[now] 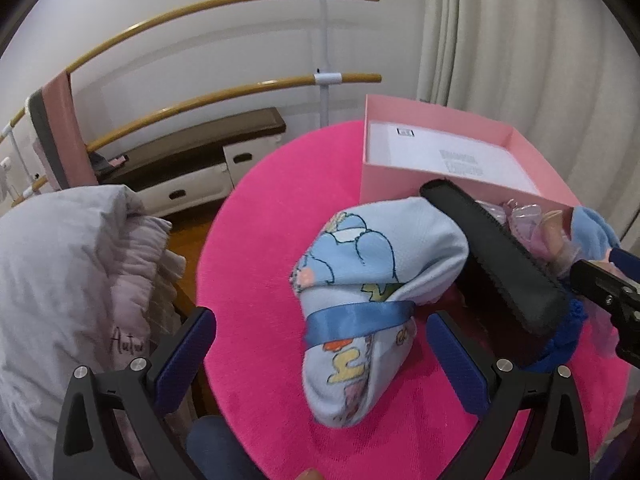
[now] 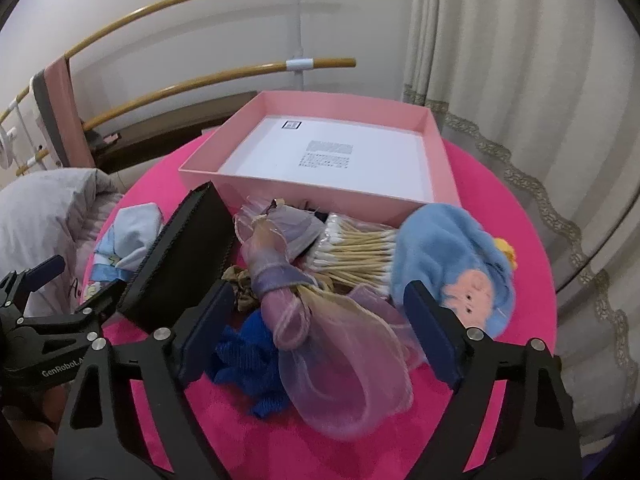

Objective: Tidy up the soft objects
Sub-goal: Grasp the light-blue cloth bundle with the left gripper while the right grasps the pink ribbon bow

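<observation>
The left gripper [image 1: 320, 354] hangs with jaws wide and empty over a light blue printed cloth bundle [image 1: 368, 276] tied with a blue ribbon [image 1: 358, 320], lying on the bright pink surface [image 1: 260, 208]. The right gripper [image 2: 320, 328] also stands wide, holding nothing, above a sheer purple scarf [image 2: 320, 344] and a dark blue knit piece [image 2: 244, 364]. Just beyond lie cotton swabs [image 2: 352, 252], a blue plush doll [image 2: 460, 264] at right and a black case [image 2: 180, 264] at left. The pink box [image 2: 320, 192] sits at the far side.
</observation>
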Demonstrator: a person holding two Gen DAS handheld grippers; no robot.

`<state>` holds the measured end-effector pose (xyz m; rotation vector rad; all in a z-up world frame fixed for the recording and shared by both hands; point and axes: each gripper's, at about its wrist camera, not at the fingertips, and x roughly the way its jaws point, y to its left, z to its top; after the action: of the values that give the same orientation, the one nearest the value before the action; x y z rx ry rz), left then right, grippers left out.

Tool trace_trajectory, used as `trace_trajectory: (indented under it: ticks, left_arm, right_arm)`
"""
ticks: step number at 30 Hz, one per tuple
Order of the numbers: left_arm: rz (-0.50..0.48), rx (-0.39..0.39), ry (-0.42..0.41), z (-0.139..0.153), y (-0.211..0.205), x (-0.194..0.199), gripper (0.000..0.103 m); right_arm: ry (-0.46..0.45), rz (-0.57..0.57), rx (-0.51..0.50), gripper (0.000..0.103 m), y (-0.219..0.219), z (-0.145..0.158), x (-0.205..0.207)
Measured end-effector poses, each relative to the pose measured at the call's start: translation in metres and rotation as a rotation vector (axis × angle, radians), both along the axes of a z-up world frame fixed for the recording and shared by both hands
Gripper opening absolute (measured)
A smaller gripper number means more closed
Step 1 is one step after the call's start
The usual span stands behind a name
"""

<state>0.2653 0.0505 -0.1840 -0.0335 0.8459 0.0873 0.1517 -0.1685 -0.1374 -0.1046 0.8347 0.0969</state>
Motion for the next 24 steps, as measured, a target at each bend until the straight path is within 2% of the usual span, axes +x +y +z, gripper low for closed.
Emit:
trace_trajectory:
  ticks: [4, 10, 12, 13, 15, 17, 19, 20, 24]
  left_arm:
    - [0.008, -0.011, 0.024, -0.013, 0.006, 0.02, 0.103]
    - [-0.011, -0.037, 0.048, -0.03, 0.008, 0.042, 0.103]
    - [-0.024, -0.034, 0.067, -0.035, 0.006, 0.05, 0.102]
    - [-0.031, -0.03, 0.071, -0.037, 0.005, 0.053, 0.1]
    - [-0.055, -0.057, 0.083, -0.04, 0.004, 0.057, 0.082]
    - [-0.075, -0.106, 0.096, -0.042, 0.005, 0.058, 0.07]
    - [-0.093, -0.105, 0.087, -0.041, 0.005, 0.058, 0.058]
    - [-0.105, -0.118, 0.089, -0.04, 0.005, 0.058, 0.046]
    - [-0.118, -0.116, 0.091, -0.038, 0.007, 0.059, 0.043]
  right_arm:
    - [0.027, 0.015, -0.012, 0.076, 0.0, -0.009, 0.011]
    - [0.05, 0.048, -0.015, 0.058, 0.002, -0.016, 0.021]
    - [0.062, 0.061, -0.003, 0.045, 0.003, -0.018, 0.024]
    - [0.063, 0.064, 0.009, 0.043, 0.003, -0.018, 0.024]
    - [0.06, 0.068, 0.029, 0.038, 0.001, -0.017, 0.024]
    - [0.056, 0.071, 0.051, 0.036, -0.003, -0.016, 0.022]
    - [0.057, 0.071, 0.072, 0.034, -0.007, -0.015, 0.022]
    - [0.055, 0.068, 0.079, 0.033, -0.009, -0.014, 0.021]
    - [0.055, 0.064, 0.095, 0.031, -0.013, -0.012, 0.021]
